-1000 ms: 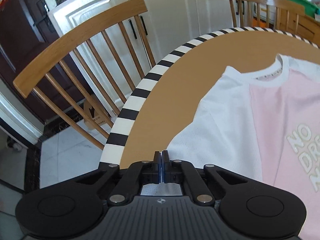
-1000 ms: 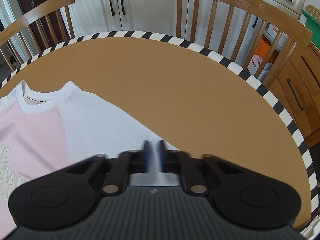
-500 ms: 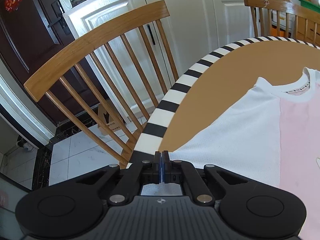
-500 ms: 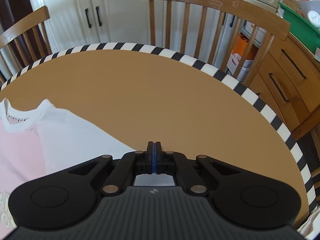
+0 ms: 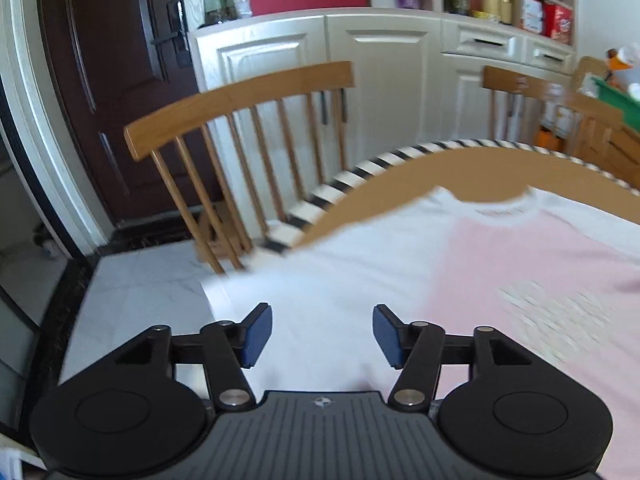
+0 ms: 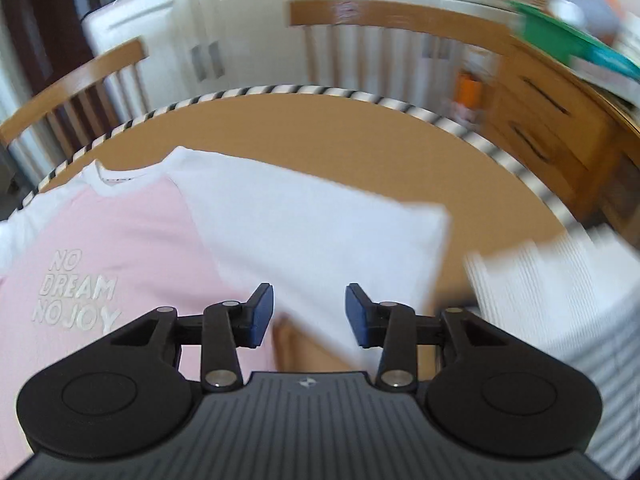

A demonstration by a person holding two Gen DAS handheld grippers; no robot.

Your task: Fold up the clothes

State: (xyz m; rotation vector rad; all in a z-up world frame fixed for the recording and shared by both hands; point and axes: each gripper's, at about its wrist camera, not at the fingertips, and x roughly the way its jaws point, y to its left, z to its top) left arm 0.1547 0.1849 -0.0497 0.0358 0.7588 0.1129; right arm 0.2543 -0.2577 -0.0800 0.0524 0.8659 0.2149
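Observation:
A T-shirt (image 5: 500, 264) with a pink front, white sleeves and white lettering lies spread flat on the round brown table (image 5: 472, 168). Its left sleeve reaches over the table's striped rim. My left gripper (image 5: 322, 330) hovers open above that sleeve with nothing between its blue pads. In the right wrist view the same T-shirt (image 6: 132, 240) shows its right sleeve (image 6: 320, 232) laid out flat. My right gripper (image 6: 310, 314) is open above the sleeve's lower edge and holds nothing.
Wooden spindle-back chairs (image 5: 240, 128) (image 6: 400, 20) stand around the table's striped rim (image 6: 280, 90). White cabinets (image 5: 360, 64) and a dark door (image 5: 108, 80) are behind. A wooden drawer unit (image 6: 548, 120) stands to the right. White ribbed cloth (image 6: 560, 300) lies at the table's right edge.
Both grippers were shut at the sleeve ends and have opened, letting go of the sleeves. Both have pulled back and risen, so more of the shirt shows.

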